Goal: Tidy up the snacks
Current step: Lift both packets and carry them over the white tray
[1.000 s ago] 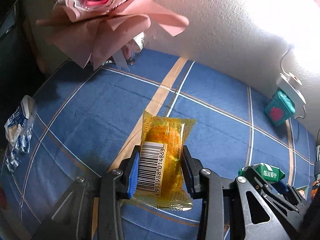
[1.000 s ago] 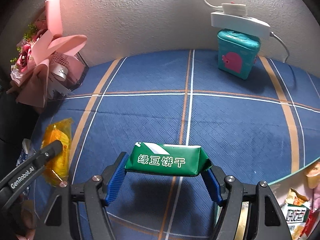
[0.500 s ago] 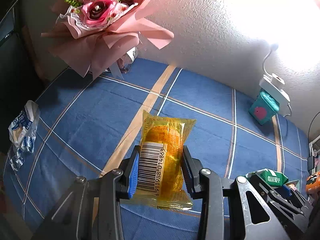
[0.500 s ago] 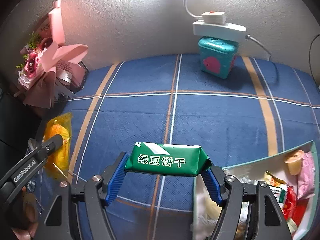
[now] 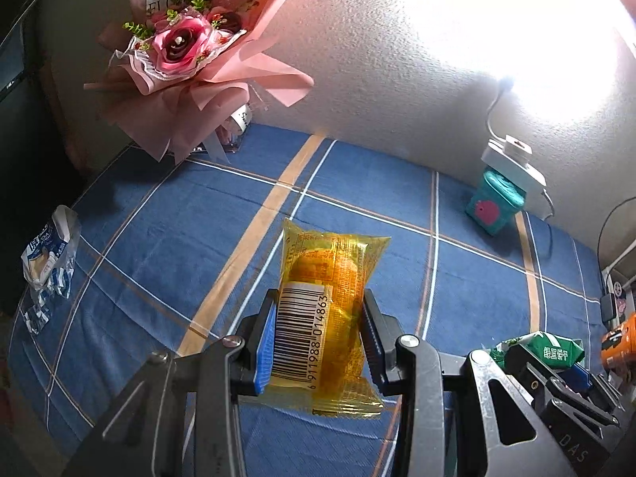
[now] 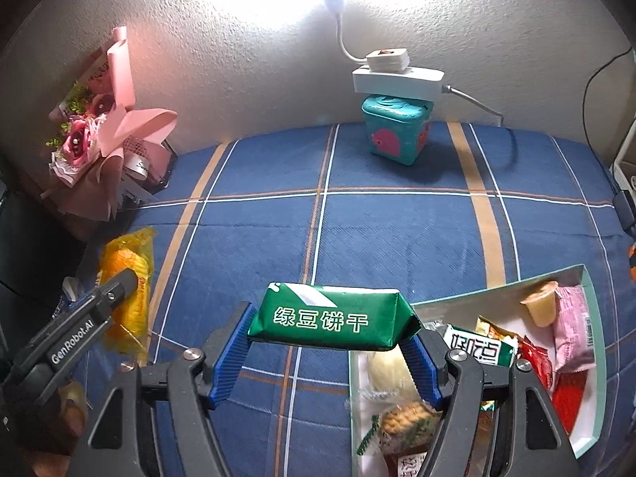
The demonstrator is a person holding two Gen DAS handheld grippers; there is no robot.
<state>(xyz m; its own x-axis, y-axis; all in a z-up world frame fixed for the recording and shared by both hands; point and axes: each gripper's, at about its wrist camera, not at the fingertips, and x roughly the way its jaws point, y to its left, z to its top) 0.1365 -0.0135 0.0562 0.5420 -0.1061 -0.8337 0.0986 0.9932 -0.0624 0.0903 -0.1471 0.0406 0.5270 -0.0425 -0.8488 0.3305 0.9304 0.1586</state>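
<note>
While both tools hang above the blue checked cloth (image 6: pixel 397 214), we find the left gripper (image 5: pixel 318 342) clamped on a yellow snack packet (image 5: pixel 326 298) and the right gripper (image 6: pixel 330 361) clamped on a green biscuit pack (image 6: pixel 330 316), beside the snack tray (image 6: pixel 596 357) at the cloth's near right corner.

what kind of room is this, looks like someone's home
Probably a home, a lived-in room: a blue plaid cloth covers the surface against a rough white wall, with a pink paper-wrapped flower bouquet and a white power strip atop a teal box.
</note>
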